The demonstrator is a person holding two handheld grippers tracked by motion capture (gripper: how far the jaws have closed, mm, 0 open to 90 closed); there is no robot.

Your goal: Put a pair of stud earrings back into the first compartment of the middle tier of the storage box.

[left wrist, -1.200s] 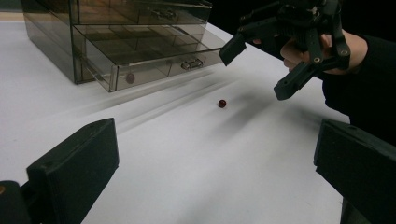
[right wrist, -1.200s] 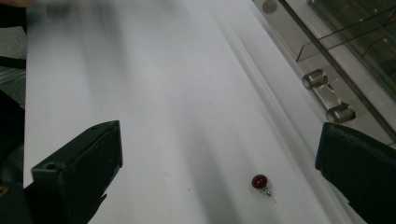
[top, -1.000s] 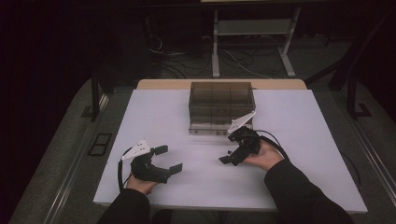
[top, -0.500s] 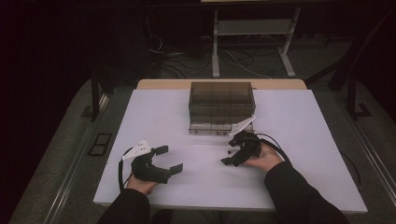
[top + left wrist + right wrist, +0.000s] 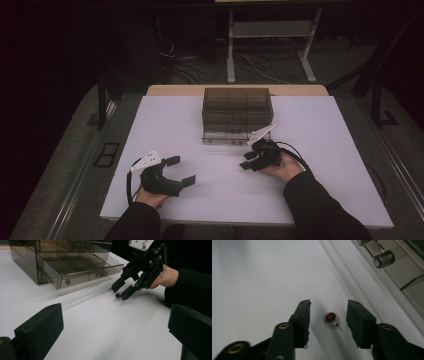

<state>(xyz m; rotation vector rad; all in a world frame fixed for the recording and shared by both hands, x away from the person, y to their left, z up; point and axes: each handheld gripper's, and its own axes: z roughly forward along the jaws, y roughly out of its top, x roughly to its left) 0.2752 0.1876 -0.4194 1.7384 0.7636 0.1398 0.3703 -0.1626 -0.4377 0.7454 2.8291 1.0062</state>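
Note:
A small red bulb (image 5: 331, 316) with thin metal legs lies on the white table (image 5: 220, 190), between the two open jaws of my right gripper (image 5: 329, 305). The jaws stand apart on either side of it without touching it. In the left gripper view the same red bulb (image 5: 117, 295) sits at the tips of the right gripper (image 5: 122, 290). My right gripper (image 5: 248, 162) hovers low just in front of the smoky clear drawer cabinet (image 5: 237, 112). My left gripper (image 5: 182, 171) rests open and empty at the front left, its jaws (image 5: 115, 322) wide apart.
The cabinet's bottom drawer (image 5: 80, 267) is pulled out, with dividers inside and a small handle (image 5: 383, 257) close to the right gripper. Bare table lies between the two grippers. Cables trail from both grippers toward the front edge.
My right gripper has dropped slightly toward the table in front of the drawer. The left gripper has stayed where it was.

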